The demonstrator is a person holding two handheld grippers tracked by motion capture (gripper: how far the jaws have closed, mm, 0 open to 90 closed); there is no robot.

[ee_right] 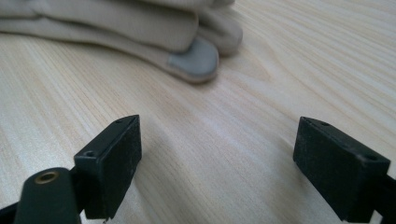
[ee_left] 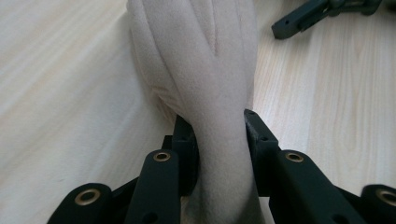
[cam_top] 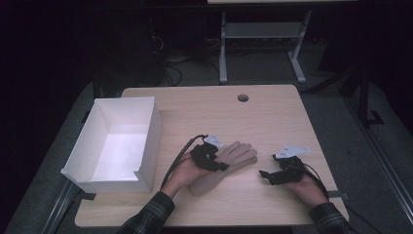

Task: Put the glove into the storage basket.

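Glove flat mid-counter, fingers far-right | left gripper: jaws pinched on glove's middle fabric | right gripper: jaws wide, empty, near fingertips | likely lift toward white box at left; keep pinch firm, raise slowly, avoid dragging.

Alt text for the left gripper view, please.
The left gripper is shut on a fold of a beige fleece glove lying on a light wooden table. The other gripper's dark tip shows at top right.
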